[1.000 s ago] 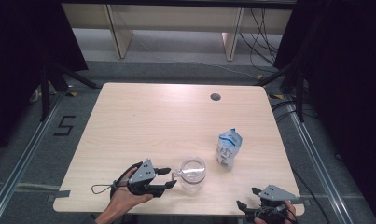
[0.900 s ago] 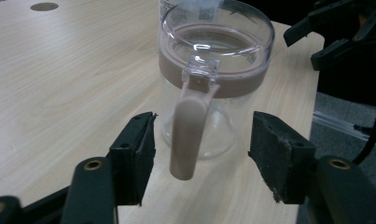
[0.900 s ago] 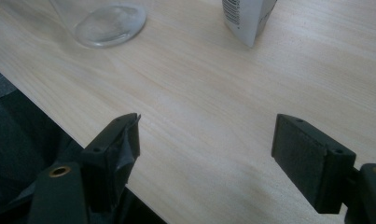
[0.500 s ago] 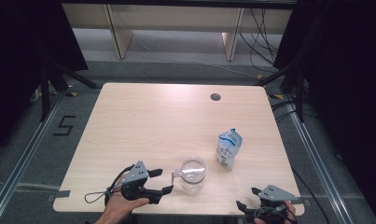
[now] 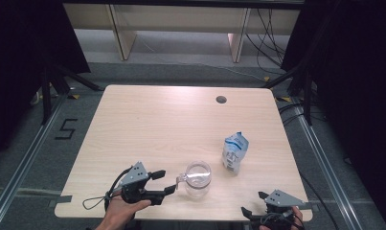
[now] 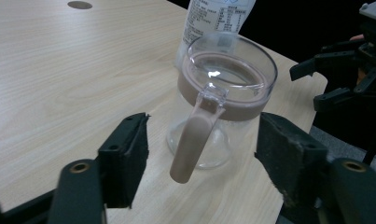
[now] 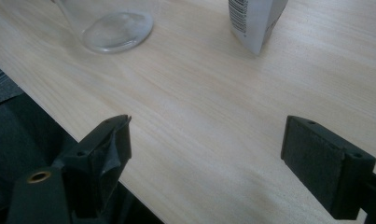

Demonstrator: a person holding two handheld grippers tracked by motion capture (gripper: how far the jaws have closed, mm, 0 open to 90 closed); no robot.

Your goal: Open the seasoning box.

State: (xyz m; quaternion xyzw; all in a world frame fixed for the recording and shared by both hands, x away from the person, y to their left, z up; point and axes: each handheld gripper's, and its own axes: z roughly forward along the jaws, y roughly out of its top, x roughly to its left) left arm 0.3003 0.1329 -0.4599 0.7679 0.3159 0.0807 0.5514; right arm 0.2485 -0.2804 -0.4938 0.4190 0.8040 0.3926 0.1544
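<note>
Clear glass jug (image 5: 198,179) stands upright on the wooden table (image 5: 171,124), near the front edge, roughly mid-width. Its handle (image 6: 195,135) points toward the left tool (image 5: 164,183), which sits just beside it at the jug's left; in the left gripper view the jaws are spread wide, released, one on each side of the handle, neither pad touching glass. Handle and upper band of the jug read brownish there (reflection or tint, cannot tell which). A hand (image 5: 121,211) holds the left tool from below the table's front edge, cable looping off to its left. White and blue carton (image 5: 234,152) stands upright just beyond and to the right of the jug, near but apart from it. Right tool (image 5: 253,205) rests at the front right corner of the table, well apart from the jug, jaws also spread and holding nothing; its own view shows bare wood between the pads, the jug's base (image 7: 115,25) and the carton's lower corner (image 7: 255,21) farther off. Dark round hole (image 5: 221,99) near the far edge of the table.
</note>
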